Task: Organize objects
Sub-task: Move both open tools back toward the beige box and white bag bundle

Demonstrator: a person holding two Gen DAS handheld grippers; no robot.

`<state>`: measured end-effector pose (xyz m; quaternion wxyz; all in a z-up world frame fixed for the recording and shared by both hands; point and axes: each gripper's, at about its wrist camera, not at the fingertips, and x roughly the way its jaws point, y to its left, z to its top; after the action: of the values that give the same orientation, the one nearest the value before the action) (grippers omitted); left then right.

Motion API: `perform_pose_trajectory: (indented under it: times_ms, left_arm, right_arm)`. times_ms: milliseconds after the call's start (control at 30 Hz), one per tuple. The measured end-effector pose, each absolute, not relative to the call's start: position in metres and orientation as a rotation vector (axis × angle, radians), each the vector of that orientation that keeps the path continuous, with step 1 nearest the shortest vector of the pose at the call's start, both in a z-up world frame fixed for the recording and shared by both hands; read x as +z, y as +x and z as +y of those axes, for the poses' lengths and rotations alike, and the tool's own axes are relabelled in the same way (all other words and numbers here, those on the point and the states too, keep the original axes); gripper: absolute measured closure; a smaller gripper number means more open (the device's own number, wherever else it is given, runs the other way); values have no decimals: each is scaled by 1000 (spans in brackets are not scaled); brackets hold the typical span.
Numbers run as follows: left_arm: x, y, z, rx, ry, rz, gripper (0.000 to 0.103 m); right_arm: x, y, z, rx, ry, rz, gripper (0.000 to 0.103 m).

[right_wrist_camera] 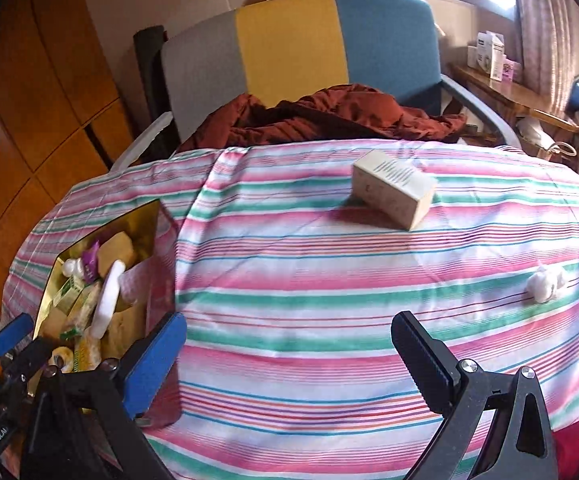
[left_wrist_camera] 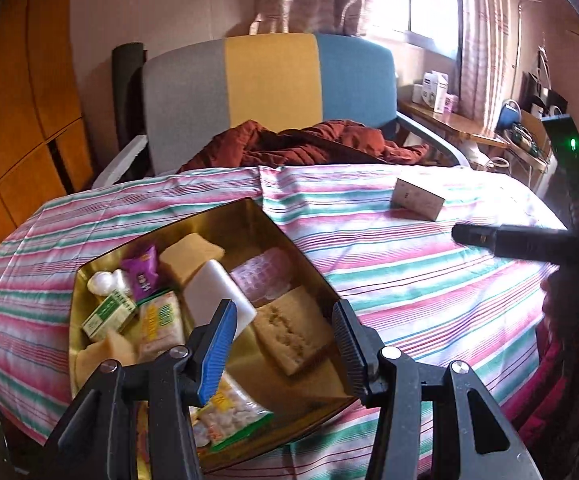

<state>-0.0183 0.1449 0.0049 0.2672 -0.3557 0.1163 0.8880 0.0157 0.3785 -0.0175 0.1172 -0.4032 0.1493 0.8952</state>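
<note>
A striped cloth [right_wrist_camera: 329,280] covered the table. The right gripper [right_wrist_camera: 289,360] hung spread and empty; the cream box [right_wrist_camera: 393,192] lay at one o'clock, the gold tin [left_wrist_camera: 273,232] at nine. The left gripper [left_wrist_camera: 285,344] gaped over the tin. The box's broad faces could slip a skewed pinch.

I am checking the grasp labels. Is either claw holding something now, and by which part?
Nothing is held. The left claw stands open above the gold metal tin; the right claw is open over the striped cloth.
</note>
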Motion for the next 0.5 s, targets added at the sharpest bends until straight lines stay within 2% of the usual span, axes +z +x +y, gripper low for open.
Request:
perform_pose_trajectory:
  times_ms: [500]
  left_arm:
    - [-1,-19,195,2294,-968,411,53]
  right_arm:
    - [-12,33,506,2395,-1043,490,0]
